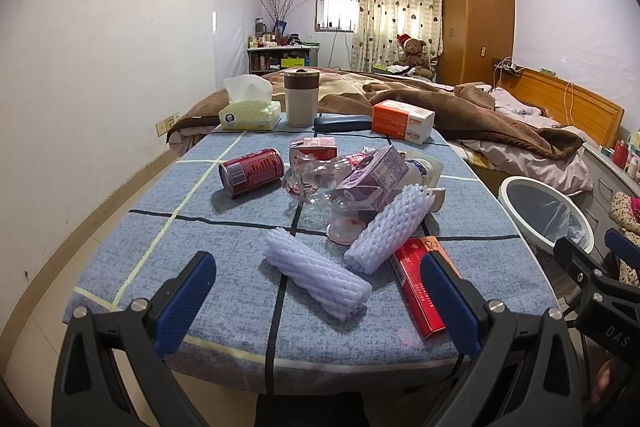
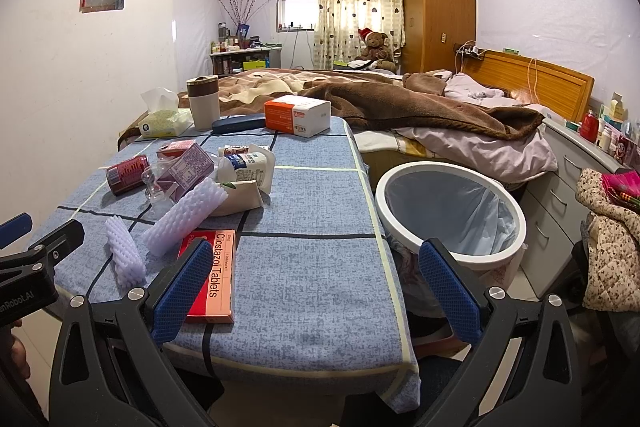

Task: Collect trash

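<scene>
I held both grippers back at the near edge of the table (image 1: 120, 267), my left gripper (image 1: 316, 291) with its fingers spread wide and empty, my right gripper (image 2: 316, 287) likewise apart and holding nothing. From there I could judge the whole litter before choosing. The trash lay heaped mid-table: two white foam fruit nets (image 1: 316, 279) nearest me, a red Cilostazol tablet box (image 2: 212, 275) just right of them, and farther off a tipped red can (image 1: 251, 171), a crushed clear bottle (image 1: 316, 183) and a purple carton (image 1: 374, 175). The lined white bin (image 2: 450, 215) stood on the floor just off the table's right side, which I judged suited my right gripper for dropping. Nothing appeared collected yet.
</scene>
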A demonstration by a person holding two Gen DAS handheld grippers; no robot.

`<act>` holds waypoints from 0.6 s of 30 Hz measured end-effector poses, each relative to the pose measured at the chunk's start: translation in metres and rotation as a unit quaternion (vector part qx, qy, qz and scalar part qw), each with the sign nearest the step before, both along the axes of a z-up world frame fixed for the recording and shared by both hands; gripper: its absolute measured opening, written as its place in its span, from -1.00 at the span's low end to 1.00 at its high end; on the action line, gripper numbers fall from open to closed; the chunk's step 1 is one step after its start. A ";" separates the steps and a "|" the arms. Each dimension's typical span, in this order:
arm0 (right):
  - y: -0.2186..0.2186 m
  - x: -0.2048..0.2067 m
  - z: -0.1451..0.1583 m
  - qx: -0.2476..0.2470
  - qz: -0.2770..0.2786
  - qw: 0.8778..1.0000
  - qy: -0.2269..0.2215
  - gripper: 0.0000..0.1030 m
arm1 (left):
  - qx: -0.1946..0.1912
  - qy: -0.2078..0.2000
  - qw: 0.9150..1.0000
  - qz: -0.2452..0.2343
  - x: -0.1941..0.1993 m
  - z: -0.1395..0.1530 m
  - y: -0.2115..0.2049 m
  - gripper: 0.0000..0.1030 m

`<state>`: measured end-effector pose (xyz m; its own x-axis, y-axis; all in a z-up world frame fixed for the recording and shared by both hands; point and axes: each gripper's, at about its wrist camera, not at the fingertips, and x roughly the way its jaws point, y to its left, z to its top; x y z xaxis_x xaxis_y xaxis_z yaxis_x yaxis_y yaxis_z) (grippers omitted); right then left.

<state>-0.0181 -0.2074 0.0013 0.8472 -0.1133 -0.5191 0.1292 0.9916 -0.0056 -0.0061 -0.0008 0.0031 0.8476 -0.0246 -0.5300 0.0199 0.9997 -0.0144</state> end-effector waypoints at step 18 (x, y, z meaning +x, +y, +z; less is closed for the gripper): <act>0.001 0.000 0.001 -0.002 0.001 1.000 0.000 1.00 | -0.004 0.001 1.000 0.000 0.000 -0.001 0.002 1.00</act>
